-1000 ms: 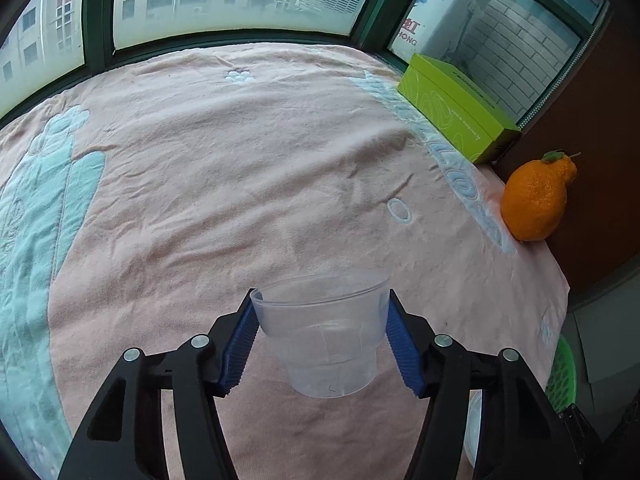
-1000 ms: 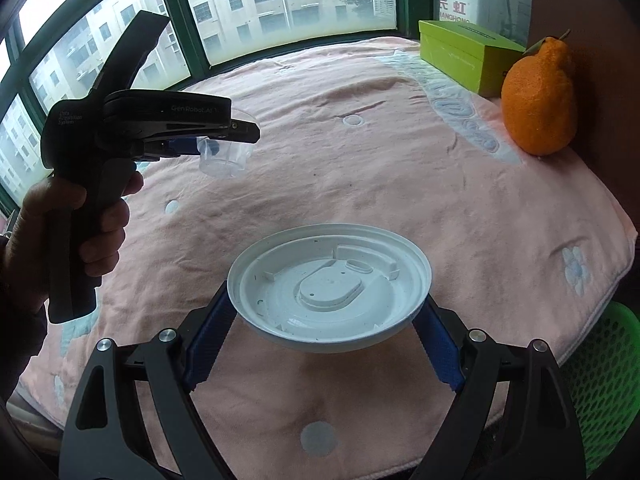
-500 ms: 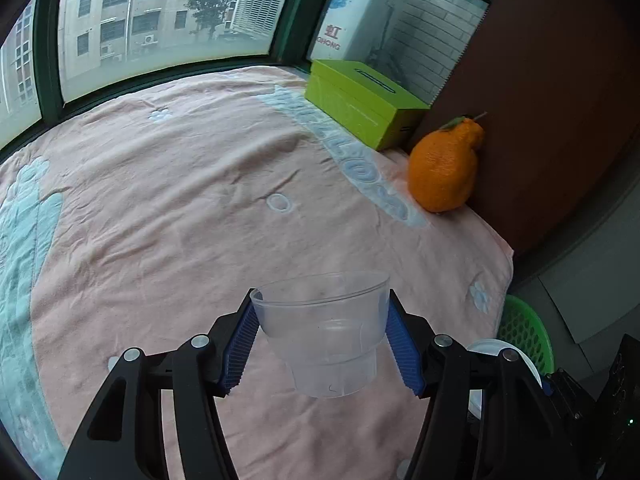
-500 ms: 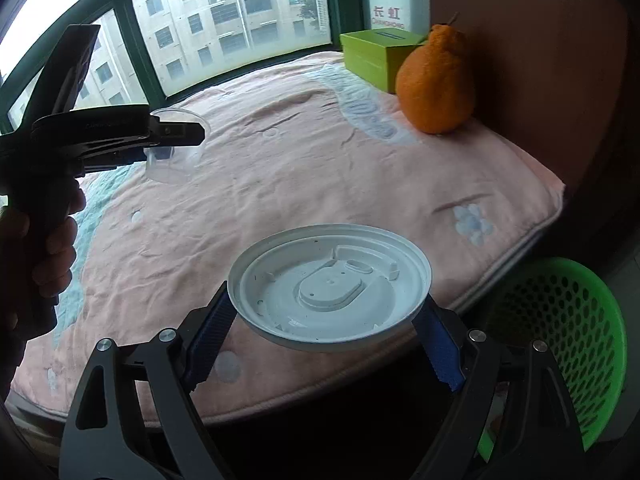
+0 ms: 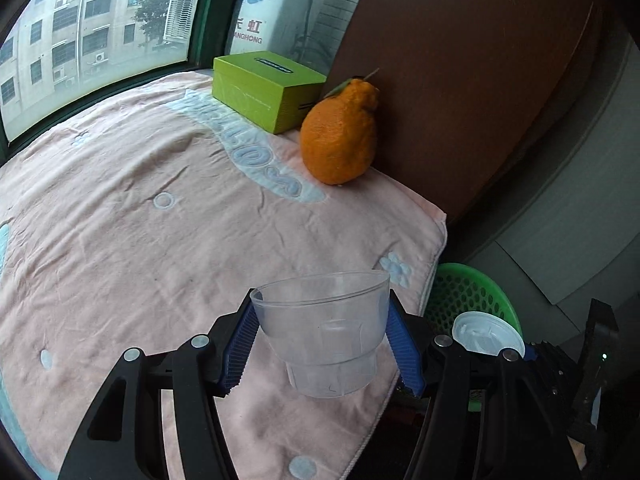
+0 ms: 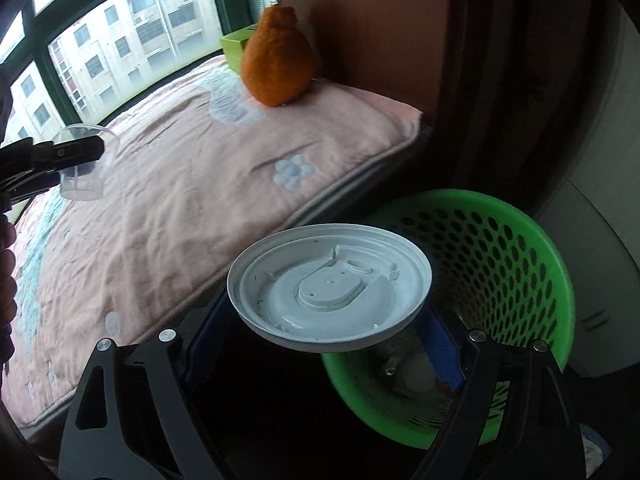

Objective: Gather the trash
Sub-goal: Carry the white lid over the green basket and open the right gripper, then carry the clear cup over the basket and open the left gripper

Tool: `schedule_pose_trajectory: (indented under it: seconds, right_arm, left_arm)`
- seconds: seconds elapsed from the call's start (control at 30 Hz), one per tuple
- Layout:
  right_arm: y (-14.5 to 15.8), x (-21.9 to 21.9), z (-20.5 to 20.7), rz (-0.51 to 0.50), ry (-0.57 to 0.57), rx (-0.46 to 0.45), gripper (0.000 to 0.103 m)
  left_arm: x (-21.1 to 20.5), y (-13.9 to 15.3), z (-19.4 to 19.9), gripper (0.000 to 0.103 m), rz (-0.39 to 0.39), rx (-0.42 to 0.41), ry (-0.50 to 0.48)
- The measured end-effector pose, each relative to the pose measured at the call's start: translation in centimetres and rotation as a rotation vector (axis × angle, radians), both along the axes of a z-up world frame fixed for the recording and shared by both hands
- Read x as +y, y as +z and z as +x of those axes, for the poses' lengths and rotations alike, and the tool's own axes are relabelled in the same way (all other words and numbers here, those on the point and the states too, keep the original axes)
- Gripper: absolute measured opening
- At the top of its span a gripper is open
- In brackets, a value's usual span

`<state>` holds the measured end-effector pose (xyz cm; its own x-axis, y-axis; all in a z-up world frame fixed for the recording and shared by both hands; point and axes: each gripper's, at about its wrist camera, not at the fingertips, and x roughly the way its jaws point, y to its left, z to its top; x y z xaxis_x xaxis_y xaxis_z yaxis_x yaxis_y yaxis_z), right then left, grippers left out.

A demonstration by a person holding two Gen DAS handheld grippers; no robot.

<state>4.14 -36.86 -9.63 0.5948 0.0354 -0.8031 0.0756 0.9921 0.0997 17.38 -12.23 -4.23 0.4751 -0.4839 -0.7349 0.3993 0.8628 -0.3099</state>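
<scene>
My left gripper (image 5: pixel 322 344) is shut on a clear plastic cup (image 5: pixel 324 330), held upright above the pink blanket (image 5: pixel 140 248) near its right edge. My right gripper (image 6: pixel 330 314) is shut on a white plastic lid (image 6: pixel 330 304), held flat beside the rim of a green mesh trash basket (image 6: pixel 516 264) on the floor. The lid (image 5: pixel 486 334) and basket (image 5: pixel 468 292) also show in the left wrist view. The cup (image 6: pixel 86 160) shows at far left in the right wrist view.
A large orange fruit (image 5: pixel 340 132) and a green box (image 5: pixel 266 88) sit at the blanket's far right corner against a brown wall. Some pale trash lies in the basket bottom (image 6: pixel 414 374). Windows run along the back.
Both grippers have swung right with their loads. The right gripper has left the blanket and now hangs off its edge beside the green basket. The left gripper has neared the blanket's right edge.
</scene>
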Motion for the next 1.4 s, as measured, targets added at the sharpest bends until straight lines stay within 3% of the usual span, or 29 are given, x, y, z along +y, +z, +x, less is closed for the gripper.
schedule_pose_trajectory:
  seconds: [0.23,0.67,1.1,1.4]
  right_arm:
    - [-3.2,-5.8,0.7,-0.004,-0.103,0.124,0.084]
    - [-10.6,-12.1,3.3,0.117,-0.254,0.381,0.085]
    - [-13.0,-13.5,5.0,0.087,-0.298,0.413,0.087]
    - [-10.7,-13.2,4.0,0.07,-0.274,0.377,0.088]
  left_arm:
    - [-2.9,0.0,-1.1,0.059,0.015,-0.001,-0.059]
    - [-5.6,-0.5,-2.0,0.059,0.043,0.0,-0.111]
    - [-6.6,-1.1,-1.9,0.059,0.048,0.014,-0.123]
    - [-7.4,-1.3,-2.1,0.059,0.055,0.019,-0.139]
